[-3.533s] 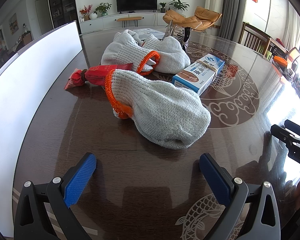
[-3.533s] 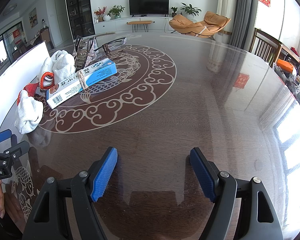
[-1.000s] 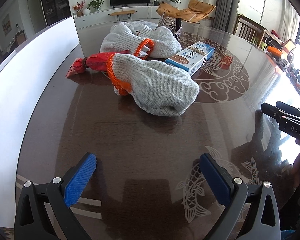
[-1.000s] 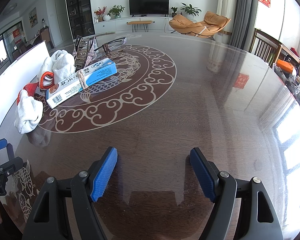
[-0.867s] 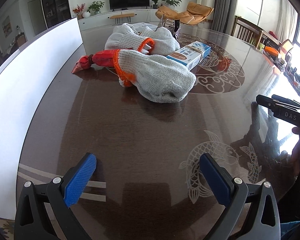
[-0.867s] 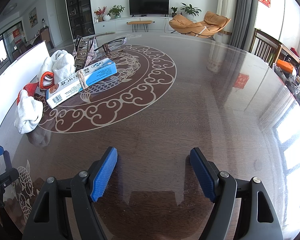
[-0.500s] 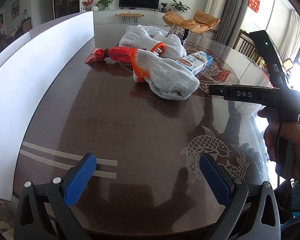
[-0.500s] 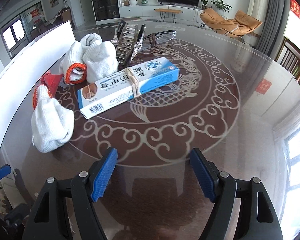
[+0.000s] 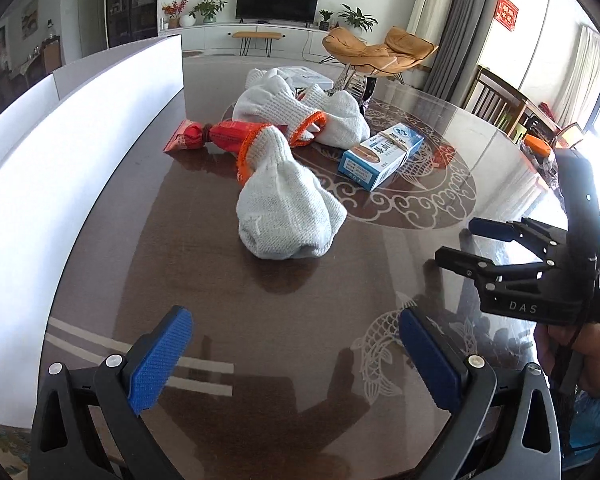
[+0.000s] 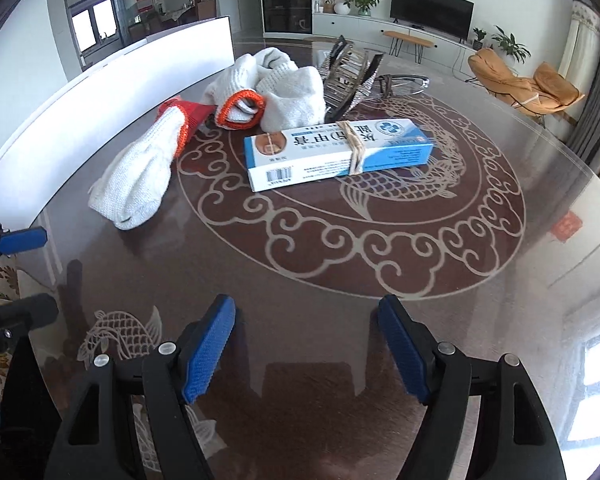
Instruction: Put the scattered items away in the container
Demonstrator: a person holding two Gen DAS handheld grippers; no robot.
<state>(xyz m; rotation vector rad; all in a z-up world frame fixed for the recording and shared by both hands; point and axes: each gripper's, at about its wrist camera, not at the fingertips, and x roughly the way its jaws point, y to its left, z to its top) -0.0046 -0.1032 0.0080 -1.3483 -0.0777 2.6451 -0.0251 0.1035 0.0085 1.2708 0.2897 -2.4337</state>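
A white knit glove with an orange cuff (image 9: 284, 204) (image 10: 140, 176) lies nearest on the dark round table. Behind it lie a red wrapped packet (image 9: 220, 136) (image 10: 192, 114), more white gloves (image 9: 300, 108) (image 10: 276, 84) and a blue-and-white box with a rubber band (image 9: 380, 154) (image 10: 340, 152). A metal clip rack (image 10: 348, 76) stands behind the box. The white container wall (image 9: 60, 152) (image 10: 112, 92) runs along the left. My left gripper (image 9: 296, 356) is open and empty, short of the near glove. My right gripper (image 10: 306, 346) is open and empty, short of the box, and also shows in the left wrist view (image 9: 460, 246).
The glass table top (image 9: 260, 320) (image 10: 420, 300) has a carved fish and cloud pattern. Chairs stand at the right edge (image 9: 496, 96). A living room with a TV and an orange lounger (image 9: 380, 48) lies beyond.
My right gripper has swung left and forward toward the items, and the box now sits centred ahead of it. My left gripper pulled back over the table's near edge, then turned a little.
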